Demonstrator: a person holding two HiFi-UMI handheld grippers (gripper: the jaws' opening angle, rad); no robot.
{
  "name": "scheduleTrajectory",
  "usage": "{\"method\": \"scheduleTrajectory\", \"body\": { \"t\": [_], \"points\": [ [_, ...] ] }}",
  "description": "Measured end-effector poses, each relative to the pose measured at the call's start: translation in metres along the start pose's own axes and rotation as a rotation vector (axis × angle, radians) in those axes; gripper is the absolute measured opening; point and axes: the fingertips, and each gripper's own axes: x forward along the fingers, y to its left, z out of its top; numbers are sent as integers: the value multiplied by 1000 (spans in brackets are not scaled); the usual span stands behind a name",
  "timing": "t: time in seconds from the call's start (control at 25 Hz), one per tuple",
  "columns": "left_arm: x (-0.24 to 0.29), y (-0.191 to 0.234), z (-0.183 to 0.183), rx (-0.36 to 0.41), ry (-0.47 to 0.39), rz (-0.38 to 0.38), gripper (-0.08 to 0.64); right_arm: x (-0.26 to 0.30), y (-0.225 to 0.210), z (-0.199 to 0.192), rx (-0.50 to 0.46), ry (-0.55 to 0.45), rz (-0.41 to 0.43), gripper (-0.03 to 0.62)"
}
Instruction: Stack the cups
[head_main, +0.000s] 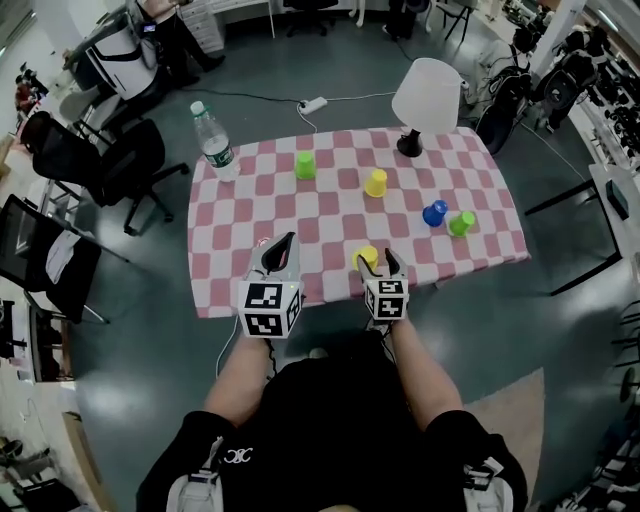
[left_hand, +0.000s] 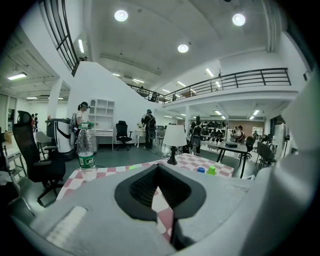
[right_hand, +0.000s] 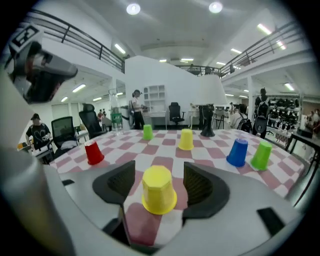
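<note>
A yellow cup (right_hand: 158, 190) (head_main: 367, 256) stands upside down on the checkered table (head_main: 330, 215) near its front edge. My right gripper (right_hand: 159, 172) (head_main: 378, 258) is open with its jaws on either side of this cup, a gap showing on each side. To the left, my left gripper (head_main: 285, 240) (left_hand: 157, 167) hangs over the front edge, shut, with nothing in it. A red cup (right_hand: 93, 151) sits to the left. Farther back stand a green cup (head_main: 305, 165), a second yellow cup (head_main: 376, 182), a blue cup (head_main: 434, 213) and another green cup (head_main: 461, 223).
A water bottle (head_main: 213, 140) stands at the table's far left corner and a white lamp (head_main: 425, 95) at the far right. Office chairs (head_main: 120, 165) stand left of the table. A cable and power strip (head_main: 313, 104) lie on the floor behind.
</note>
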Motion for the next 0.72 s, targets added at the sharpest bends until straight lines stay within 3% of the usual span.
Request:
{"method": "scheduleTrajectory", "body": {
  "t": [0.24,0.44,0.64,0.72],
  "points": [
    [5,-16,8,8,-25,-30,15,-47,0,99,-24,-262,-47,288],
    [7,-26,19,6,-55,-49,15,-85,-9,169,-30,-413,-105,287],
    [6,-36,38,4,-100,-67,15,-115,-14,218,-32,-504,-144,278],
    [4,-39,49,7,-125,-74,15,-124,-17,229,-36,-517,-173,221]
  ]
}}
